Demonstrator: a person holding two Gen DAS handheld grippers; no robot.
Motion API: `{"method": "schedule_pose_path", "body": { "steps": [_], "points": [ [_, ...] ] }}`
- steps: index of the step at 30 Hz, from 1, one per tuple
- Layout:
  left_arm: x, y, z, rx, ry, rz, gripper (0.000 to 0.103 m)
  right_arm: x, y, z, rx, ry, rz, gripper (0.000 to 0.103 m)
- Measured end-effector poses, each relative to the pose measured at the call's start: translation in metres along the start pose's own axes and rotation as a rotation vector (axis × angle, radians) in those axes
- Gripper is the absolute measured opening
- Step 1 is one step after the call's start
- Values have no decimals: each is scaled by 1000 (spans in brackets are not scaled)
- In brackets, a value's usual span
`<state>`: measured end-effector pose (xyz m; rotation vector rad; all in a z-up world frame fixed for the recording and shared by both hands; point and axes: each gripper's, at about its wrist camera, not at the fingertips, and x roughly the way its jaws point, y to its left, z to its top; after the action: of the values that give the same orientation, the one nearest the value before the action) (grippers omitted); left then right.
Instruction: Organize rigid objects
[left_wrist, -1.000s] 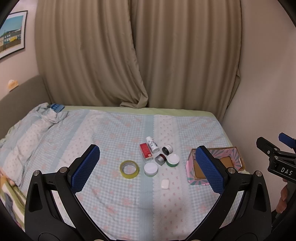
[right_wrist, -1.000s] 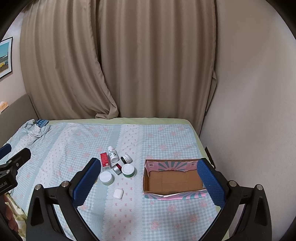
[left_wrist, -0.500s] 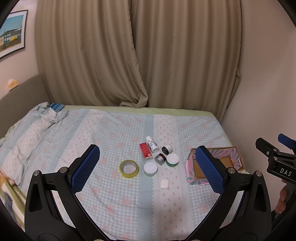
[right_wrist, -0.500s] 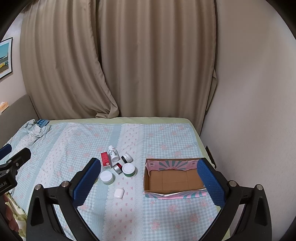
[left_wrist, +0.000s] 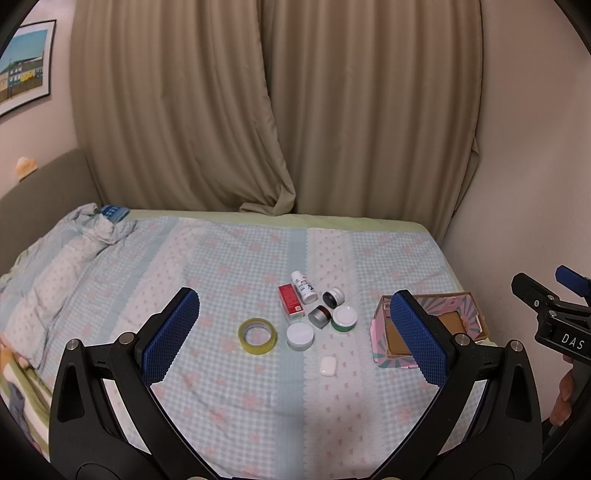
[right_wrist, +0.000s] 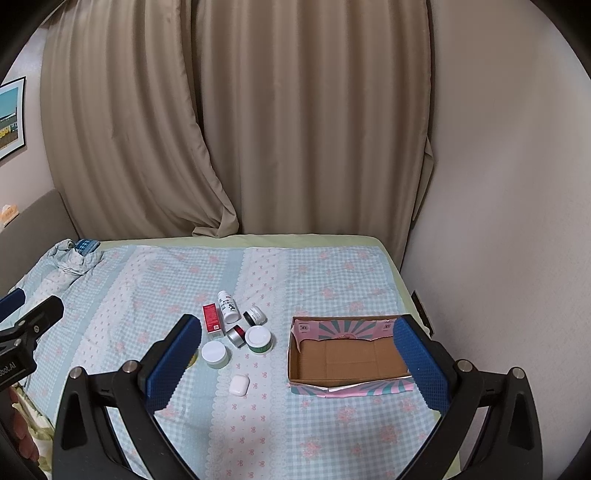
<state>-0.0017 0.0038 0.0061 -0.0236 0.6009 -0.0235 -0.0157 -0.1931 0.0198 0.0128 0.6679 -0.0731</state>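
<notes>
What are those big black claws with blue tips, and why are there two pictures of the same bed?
They are grabbers, and a person holds one in each hand. Each carries a camera looking out between its two fingers, so each gives its own picture. One picture comes from the left gripper, the other from the right gripper. Both are open and hold nothing. On the bed lie a tape roll, a red box, a white bottle, a few small jars and a white case. Beside them sits an empty cardboard box, probably where the things will go.
</notes>
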Motion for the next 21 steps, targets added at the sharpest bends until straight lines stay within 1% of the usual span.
{"method": "schedule_pose_path", "body": {
  "steps": [11,15,19,21],
  "points": [
    [0,-3,-2,-8,6,-5,102,1,-4,-1,4,-1,11,103],
    [3,-2,1,-20,21,-1,102,1,-4,-1,6,2,15,103],
    [10,1,3,-34,54,19,102,7,-7,1,-3,20,28,103],
    [16,4,1,-35,72,44,102,13,-8,2,-10,34,45,103]
  ]
}}
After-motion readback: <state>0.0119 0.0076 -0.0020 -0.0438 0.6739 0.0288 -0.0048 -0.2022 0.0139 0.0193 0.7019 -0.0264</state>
